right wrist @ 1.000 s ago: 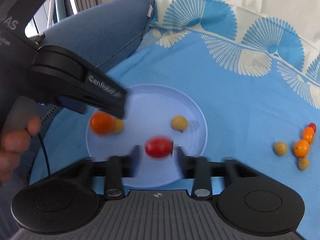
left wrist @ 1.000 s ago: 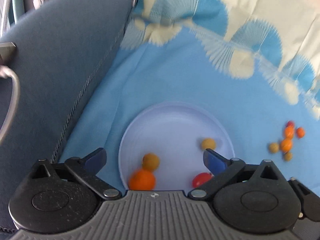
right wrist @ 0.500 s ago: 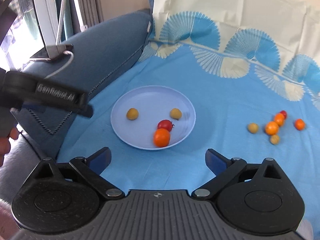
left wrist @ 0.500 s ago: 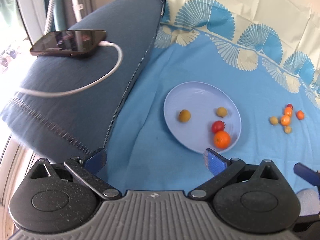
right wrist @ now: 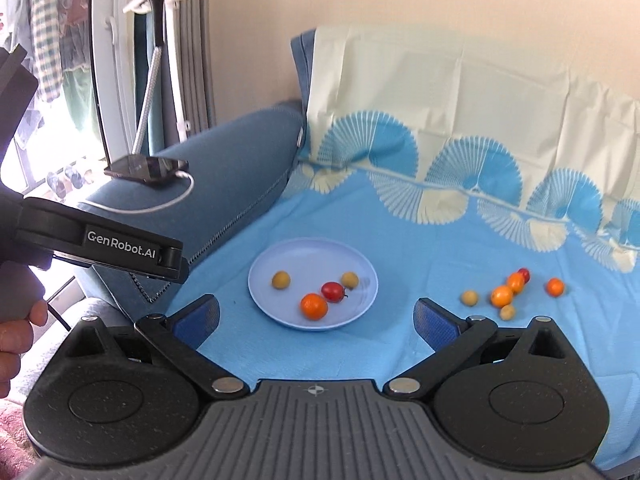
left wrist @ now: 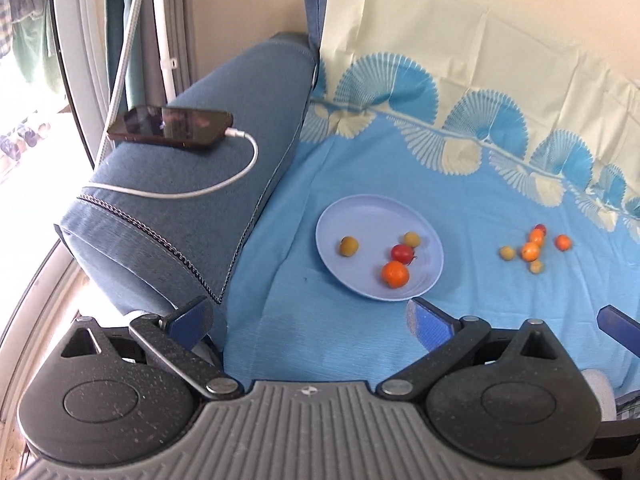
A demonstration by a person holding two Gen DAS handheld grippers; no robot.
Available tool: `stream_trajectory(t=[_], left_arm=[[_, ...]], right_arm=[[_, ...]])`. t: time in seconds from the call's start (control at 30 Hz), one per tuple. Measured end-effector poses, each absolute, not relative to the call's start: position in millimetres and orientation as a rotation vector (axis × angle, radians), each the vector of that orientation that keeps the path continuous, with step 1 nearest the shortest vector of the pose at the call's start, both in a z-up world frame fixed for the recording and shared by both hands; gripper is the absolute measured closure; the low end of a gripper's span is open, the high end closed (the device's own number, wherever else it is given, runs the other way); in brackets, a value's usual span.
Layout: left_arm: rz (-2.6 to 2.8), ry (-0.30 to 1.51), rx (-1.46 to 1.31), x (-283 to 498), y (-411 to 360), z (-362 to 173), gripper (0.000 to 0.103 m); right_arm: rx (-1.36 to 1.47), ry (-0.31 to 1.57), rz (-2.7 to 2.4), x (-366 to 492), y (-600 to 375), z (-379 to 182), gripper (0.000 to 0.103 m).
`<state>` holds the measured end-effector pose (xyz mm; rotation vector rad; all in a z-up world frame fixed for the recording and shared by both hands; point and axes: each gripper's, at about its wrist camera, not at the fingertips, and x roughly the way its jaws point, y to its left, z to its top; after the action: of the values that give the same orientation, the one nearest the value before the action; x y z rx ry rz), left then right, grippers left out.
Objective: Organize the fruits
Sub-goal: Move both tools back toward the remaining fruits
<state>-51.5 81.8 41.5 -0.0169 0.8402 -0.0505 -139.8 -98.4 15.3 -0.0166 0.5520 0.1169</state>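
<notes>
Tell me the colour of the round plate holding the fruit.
The round plate is pale lavender-blue, plain and unpatterned; the right wrist view shows it best.

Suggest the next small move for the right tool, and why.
Probably swing the right tool rightward and down toward the loose cluster of small orange, yellow and red fruits on the blue patterned cloth. Its jaws have just been opening and stand wide with nothing between them, the round pale blue plate already holds four fruits, and six still lie off it to the right.
</notes>
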Motion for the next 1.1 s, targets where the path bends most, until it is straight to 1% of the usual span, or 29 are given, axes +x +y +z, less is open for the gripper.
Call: stream_trajectory(t=[0.23, 0.47, 1.1], left_arm=[[-0.043, 0.785, -0.018, -71.8, 79.4, 58.9, 0.0], [-0.04, 0.763, -0.013, -82.0, 78.9, 66.8, 0.0], [-0.038, 0.799, 0.013, -66.0, 77.0, 53.0, 0.0]], right_arm=[[-0.039, 0.482, 0.118, -161.2, -99.1, 30.3, 0.001], [-0.043, 0.459, 0.119, -169.6, -98.8, 36.7, 0.001], [-0.016, 0.513, 0.14, -156.0, -99.7, 25.7, 0.001]])
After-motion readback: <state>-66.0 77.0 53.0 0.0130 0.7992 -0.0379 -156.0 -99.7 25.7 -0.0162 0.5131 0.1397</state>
